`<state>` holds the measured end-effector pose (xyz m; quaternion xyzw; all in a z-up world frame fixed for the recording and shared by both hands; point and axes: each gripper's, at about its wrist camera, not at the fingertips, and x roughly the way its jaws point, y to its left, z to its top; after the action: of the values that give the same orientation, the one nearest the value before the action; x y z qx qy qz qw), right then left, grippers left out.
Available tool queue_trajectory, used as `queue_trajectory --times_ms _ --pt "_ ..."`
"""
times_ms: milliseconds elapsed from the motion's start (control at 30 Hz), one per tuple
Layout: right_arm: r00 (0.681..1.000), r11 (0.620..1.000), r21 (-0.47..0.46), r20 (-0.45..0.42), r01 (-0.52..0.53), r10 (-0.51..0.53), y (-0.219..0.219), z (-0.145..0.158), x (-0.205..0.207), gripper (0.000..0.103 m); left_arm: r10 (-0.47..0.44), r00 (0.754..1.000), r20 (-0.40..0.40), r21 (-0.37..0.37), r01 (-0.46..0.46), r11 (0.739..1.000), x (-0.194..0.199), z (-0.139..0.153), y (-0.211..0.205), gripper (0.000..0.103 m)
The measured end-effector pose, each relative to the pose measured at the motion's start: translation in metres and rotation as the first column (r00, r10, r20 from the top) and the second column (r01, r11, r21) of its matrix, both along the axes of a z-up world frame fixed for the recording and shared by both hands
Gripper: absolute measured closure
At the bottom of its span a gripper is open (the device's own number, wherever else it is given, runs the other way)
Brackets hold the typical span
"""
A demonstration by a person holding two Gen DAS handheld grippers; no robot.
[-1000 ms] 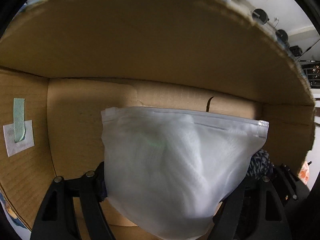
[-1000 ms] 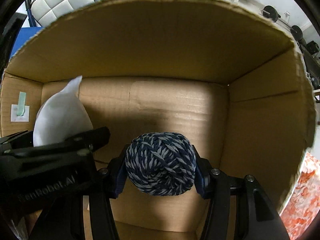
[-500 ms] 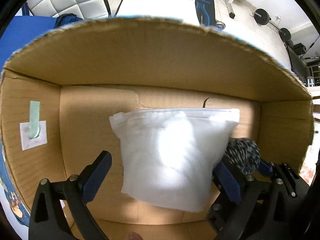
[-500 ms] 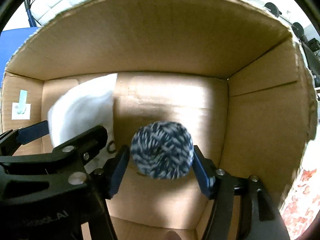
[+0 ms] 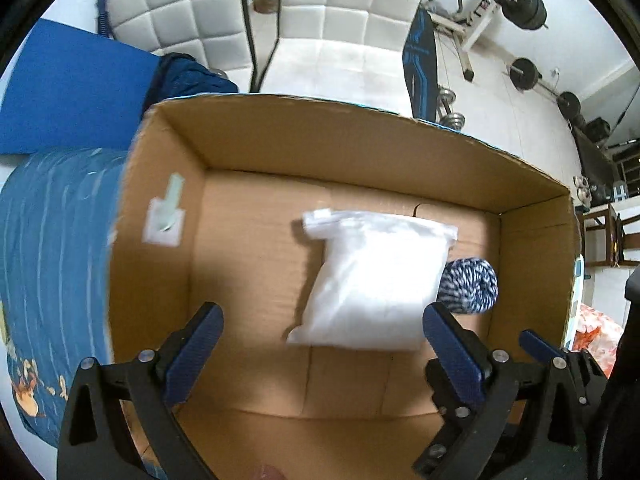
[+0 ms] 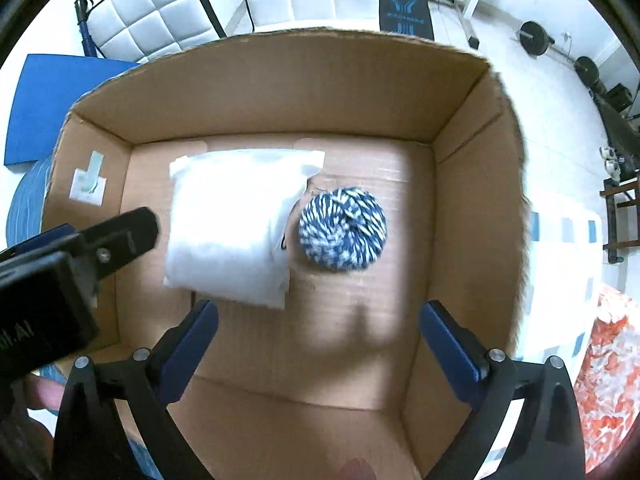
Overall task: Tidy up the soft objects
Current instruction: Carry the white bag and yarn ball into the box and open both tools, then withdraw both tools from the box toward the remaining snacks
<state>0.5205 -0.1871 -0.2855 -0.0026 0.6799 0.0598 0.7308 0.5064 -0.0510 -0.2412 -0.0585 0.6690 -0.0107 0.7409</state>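
Observation:
A white soft bag [image 5: 376,276] lies flat on the floor of a cardboard box [image 5: 248,248]. A blue and white yarn ball [image 5: 470,286] rests beside its right edge, touching it. The right wrist view shows the bag [image 6: 234,222], the yarn ball [image 6: 343,233] and the box [image 6: 360,320] too. My left gripper [image 5: 320,336] is open and empty above the bag's near edge. My right gripper [image 6: 320,332] is open and empty above bare box floor, nearer than the ball. The left gripper's body [image 6: 60,264] shows at the left of the right wrist view.
A white label with green tape [image 5: 166,216] sticks on the box's left wall. A blue patterned blanket [image 5: 48,260] lies left of the box, a blue mat [image 5: 72,92] behind it. An orange and white cloth [image 6: 612,368] lies right. Gym weights [image 5: 524,74] stand far back.
Both grippers opened and let go: the bag and the yarn ball dropped to the box floor. Both grippers then rose up out of the box.

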Motion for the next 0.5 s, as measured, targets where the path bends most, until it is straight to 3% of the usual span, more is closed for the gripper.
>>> queue_trajectory --times_ms 167,333,500 --pt "0.998 1.0 -0.006 0.054 0.013 -0.012 -0.003 0.011 -0.037 0.001 0.031 0.998 0.06 0.024 -0.033 0.999 -0.031 0.015 0.017 0.001" --pt "0.991 0.999 -0.025 0.129 0.029 -0.025 -0.036 0.043 -0.086 0.001 0.039 0.992 0.121 0.05 -0.046 0.998 -0.072 0.034 0.033 0.001" --pt "0.98 0.998 -0.03 0.193 0.064 -0.057 -0.052 0.083 -0.11 0.001 0.012 0.983 0.183 0.077 -0.026 0.997 -0.104 0.056 0.035 0.001"
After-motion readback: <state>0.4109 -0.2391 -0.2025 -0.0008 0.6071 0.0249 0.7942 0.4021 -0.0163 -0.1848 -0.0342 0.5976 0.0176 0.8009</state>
